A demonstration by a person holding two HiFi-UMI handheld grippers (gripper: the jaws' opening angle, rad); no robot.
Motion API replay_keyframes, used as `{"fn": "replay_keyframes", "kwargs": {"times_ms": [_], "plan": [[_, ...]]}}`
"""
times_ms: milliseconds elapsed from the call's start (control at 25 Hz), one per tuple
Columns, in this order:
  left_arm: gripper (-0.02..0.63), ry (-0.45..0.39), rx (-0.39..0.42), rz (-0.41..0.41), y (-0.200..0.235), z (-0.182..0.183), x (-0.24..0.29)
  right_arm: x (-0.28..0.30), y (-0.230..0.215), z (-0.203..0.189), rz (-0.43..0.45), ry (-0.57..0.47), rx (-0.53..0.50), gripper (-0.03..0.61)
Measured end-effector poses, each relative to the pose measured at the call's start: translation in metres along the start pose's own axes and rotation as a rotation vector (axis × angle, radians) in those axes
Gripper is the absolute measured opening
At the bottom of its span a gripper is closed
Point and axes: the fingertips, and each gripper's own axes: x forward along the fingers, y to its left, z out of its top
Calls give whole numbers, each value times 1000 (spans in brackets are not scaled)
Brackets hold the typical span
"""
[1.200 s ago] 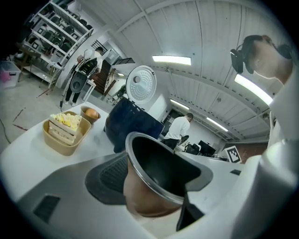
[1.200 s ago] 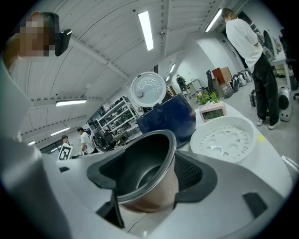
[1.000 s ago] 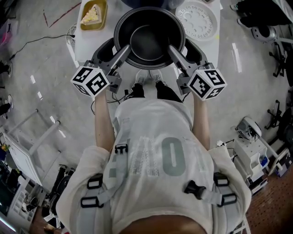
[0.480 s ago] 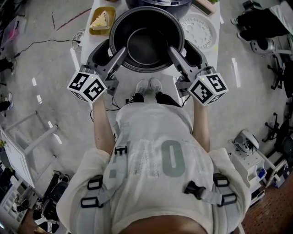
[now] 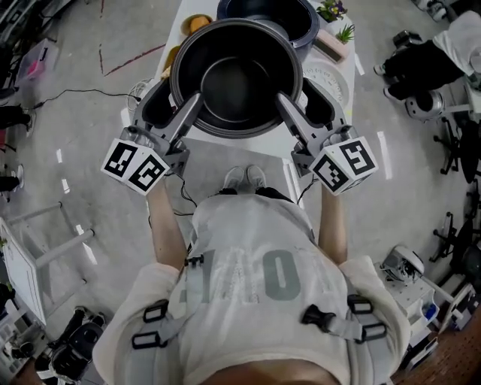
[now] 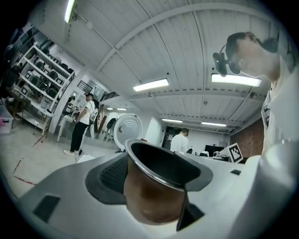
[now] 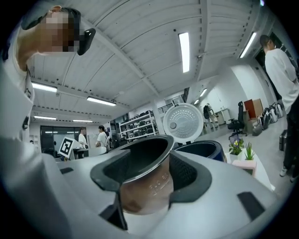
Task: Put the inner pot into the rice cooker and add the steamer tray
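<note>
Near the rice cooker's (image 5: 301, 16) rim, inner pot (image 5: 237, 79) over the narrow table (image 5: 179, 37).

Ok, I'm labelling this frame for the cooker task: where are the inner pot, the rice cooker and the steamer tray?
inner pot (image 5: 237, 83): head view, its dark inside floor.
rice cooker (image 5: 307, 26): head view, blue outer wall.
steamer tray (image 5: 338, 79): head view, white perforated edge beside the pot.

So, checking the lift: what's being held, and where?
The inner pot, by its rim: left tool on one side, right tool opposite, jaws closing on it.
</note>
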Motion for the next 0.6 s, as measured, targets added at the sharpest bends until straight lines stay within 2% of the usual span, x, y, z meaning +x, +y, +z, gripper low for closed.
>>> {"fn": "replay_keyframes", "kwargs": {"times_ms": [200,440,600], "plan": [[293,-26,72,-20,-6,34,-1,4,13,34,2,-23,-94,252],[293,-57,127,-56,-2,83,20,19,15,92,-9,-111,-121,239],[293,-47,170,-71,2,109,42,29,9,127,-15,-153,-165,239]]}}
